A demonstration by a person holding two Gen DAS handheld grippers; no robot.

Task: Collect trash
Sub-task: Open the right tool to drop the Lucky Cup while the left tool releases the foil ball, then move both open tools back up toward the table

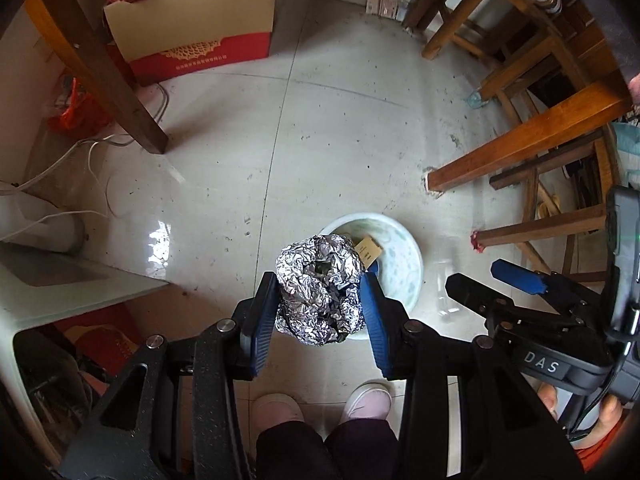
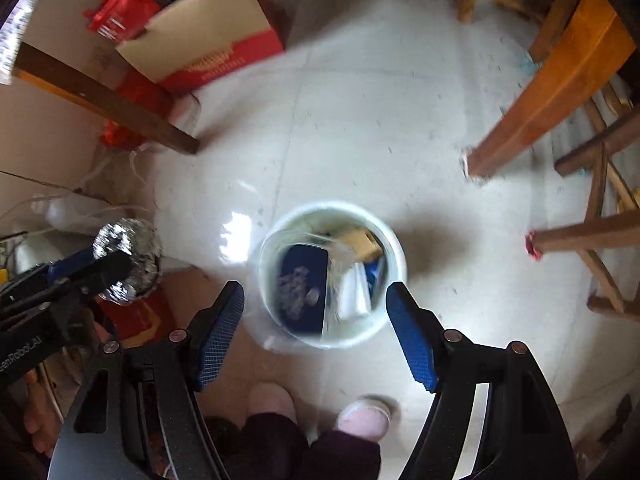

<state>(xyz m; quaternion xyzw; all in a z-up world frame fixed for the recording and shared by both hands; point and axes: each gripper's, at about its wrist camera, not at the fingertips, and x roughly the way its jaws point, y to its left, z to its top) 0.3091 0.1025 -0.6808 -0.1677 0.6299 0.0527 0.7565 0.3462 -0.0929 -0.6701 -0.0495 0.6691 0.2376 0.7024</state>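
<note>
My left gripper (image 1: 320, 280) is shut on a crumpled ball of silver foil (image 1: 320, 292), held above the near left rim of a pale round bin (image 1: 416, 264) on the floor. The right wrist view shows the same foil ball (image 2: 128, 256) at the left, in the left gripper (image 2: 108, 264). My right gripper (image 2: 316, 288) points down over the bin (image 2: 396, 248), which holds a blue item, cardboard and white scraps. A faint clear plastic container (image 2: 264, 332) sits between its blue pads; it is blurred. In the left wrist view this container (image 1: 444, 288) sticks out past the right gripper (image 1: 476, 274).
A red and tan cardboard box (image 1: 192, 32) stands at the back left beside a dark table leg (image 1: 120, 80). Wooden bench and stool legs (image 1: 520, 148) crowd the right. White cables (image 1: 92, 152) trail at the left. The person's pink slippers (image 1: 368, 400) are just short of the bin.
</note>
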